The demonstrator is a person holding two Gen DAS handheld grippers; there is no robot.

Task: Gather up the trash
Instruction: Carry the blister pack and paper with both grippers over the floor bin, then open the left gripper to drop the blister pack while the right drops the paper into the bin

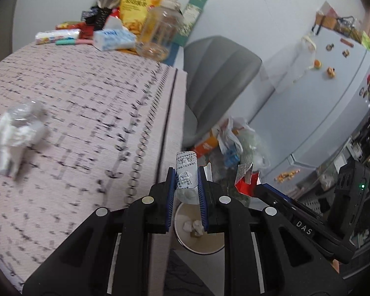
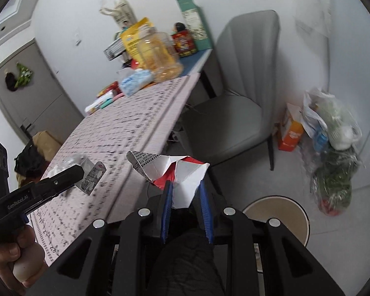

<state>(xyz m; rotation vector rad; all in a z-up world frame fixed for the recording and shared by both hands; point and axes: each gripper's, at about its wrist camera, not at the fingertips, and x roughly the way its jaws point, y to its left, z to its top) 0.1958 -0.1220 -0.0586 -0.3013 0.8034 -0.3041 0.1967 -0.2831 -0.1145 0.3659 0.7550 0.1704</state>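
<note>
My left gripper is shut on a silver pill blister pack, held past the table's right edge, above a round beige bin with crumpled scraps inside. My right gripper is shut on a torn red-and-white carton off the table's near corner; the bin lies to its lower right on the floor. The left gripper with the blister pack shows at the left of the right wrist view. A crumpled tissue with clear plastic lies on the tablecloth.
Snack bags, a clear jar, tissue pack and boxes crowd the table's far end. A grey chair stands beside the table. Plastic bags and an orange box sit on the floor by a fridge.
</note>
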